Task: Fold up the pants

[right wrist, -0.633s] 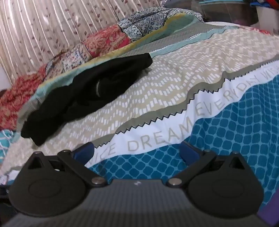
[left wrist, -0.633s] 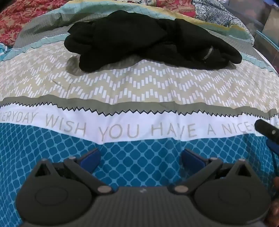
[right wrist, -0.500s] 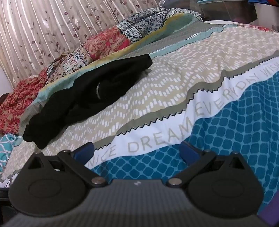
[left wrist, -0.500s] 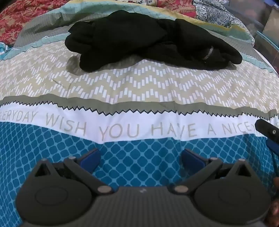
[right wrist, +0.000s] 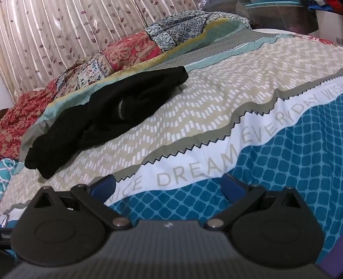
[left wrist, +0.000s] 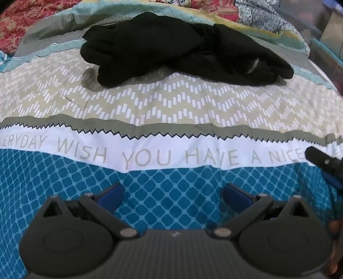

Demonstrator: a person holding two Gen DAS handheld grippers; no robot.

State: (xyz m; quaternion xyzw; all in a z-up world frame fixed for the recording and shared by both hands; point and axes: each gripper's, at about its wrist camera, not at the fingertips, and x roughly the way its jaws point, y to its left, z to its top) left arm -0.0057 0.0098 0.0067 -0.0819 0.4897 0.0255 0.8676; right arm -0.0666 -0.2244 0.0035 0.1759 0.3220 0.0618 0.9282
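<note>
Patterned bedding covers the whole work surface: a bed (left wrist: 171,103) spread with a sheet whose near part is teal with a lattice print, then a white strip of grey lettering edged by a zigzag line, then a beige chevron band, and a grey and pale aqua strip along the far edge. From the right wrist view, a pleated curtain (right wrist: 64,32) printed with leafy sprigs hangs behind the bed on the far left, and a rumpled patchwork quilt (right wrist: 133,49) in red, cream and navy floral squares lies along the far edge in front of it. Toward the far right corner stands a clear storage bin (right wrist: 278,12) with a teal rim.

Black pants (left wrist: 171,47) lie crumpled in a heap on the beige band near the far edge, unfolded, a short zipper (left wrist: 253,66) showing on their right-hand part.

Nearer, the left gripper (left wrist: 171,193) hovers over the teal part with its blue-padded fingers spread fully apart and nothing between them. Its neighbour, the right gripper (right wrist: 168,186), is likewise wide apart and empty, over the lettering strip, well apart from the pants.
</note>
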